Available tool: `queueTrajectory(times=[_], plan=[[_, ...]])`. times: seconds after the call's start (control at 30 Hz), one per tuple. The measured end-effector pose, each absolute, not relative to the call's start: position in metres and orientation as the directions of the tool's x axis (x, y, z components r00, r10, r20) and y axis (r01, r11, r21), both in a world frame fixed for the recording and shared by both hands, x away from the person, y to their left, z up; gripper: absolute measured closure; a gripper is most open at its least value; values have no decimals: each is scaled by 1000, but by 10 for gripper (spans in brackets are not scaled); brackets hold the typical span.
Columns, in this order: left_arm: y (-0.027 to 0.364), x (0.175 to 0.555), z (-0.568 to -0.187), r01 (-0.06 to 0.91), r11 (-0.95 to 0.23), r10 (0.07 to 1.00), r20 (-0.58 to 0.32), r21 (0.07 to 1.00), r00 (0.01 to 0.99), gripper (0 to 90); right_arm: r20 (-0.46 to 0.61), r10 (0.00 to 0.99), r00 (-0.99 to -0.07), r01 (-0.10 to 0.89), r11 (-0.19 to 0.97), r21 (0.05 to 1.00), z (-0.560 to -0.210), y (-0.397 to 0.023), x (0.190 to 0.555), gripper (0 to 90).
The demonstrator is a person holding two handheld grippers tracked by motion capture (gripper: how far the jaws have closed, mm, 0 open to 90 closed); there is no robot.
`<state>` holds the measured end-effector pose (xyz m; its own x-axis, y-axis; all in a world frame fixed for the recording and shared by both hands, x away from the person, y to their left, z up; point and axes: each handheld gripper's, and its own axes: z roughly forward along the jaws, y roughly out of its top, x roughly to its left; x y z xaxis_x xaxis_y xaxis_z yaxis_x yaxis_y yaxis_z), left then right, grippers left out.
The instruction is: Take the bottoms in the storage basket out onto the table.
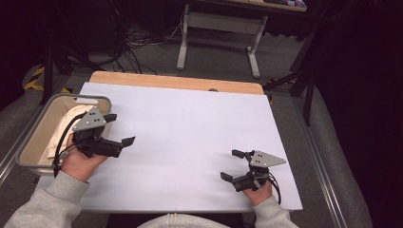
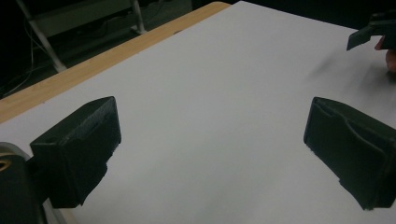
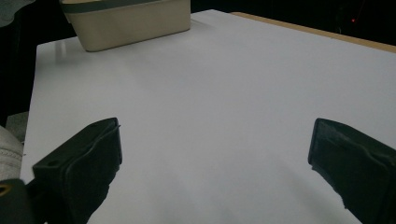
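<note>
My left gripper hovers at the left side of the white table sheet, just right of a beige bin. Its jaws stand wide apart with nothing between them. My right gripper rests low near the front right of the sheet, open as well, jaws spread and empty. The bin holds folded cream-white cloth. In the right gripper view the bin sits at the far end of the sheet. The left gripper view catches a jaw of the other gripper at the top right.
The sheet covers a wooden tabletop whose far edge shows as a tan strip. Beyond it stand a desk frame and cables on a grey floor. Dark stands flank the table on both sides.
</note>
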<state>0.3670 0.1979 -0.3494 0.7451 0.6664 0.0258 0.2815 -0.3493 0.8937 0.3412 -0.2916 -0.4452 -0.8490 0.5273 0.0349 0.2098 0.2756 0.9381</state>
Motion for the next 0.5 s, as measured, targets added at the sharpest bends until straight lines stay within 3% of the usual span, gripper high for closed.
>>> queueTrajectory(times=[0.5], plan=[[223, 375, -335, 305, -335, 717, 32, 892, 696, 46, 36, 525, -850, 210, 277, 938, -445, -291, 341, 29]])
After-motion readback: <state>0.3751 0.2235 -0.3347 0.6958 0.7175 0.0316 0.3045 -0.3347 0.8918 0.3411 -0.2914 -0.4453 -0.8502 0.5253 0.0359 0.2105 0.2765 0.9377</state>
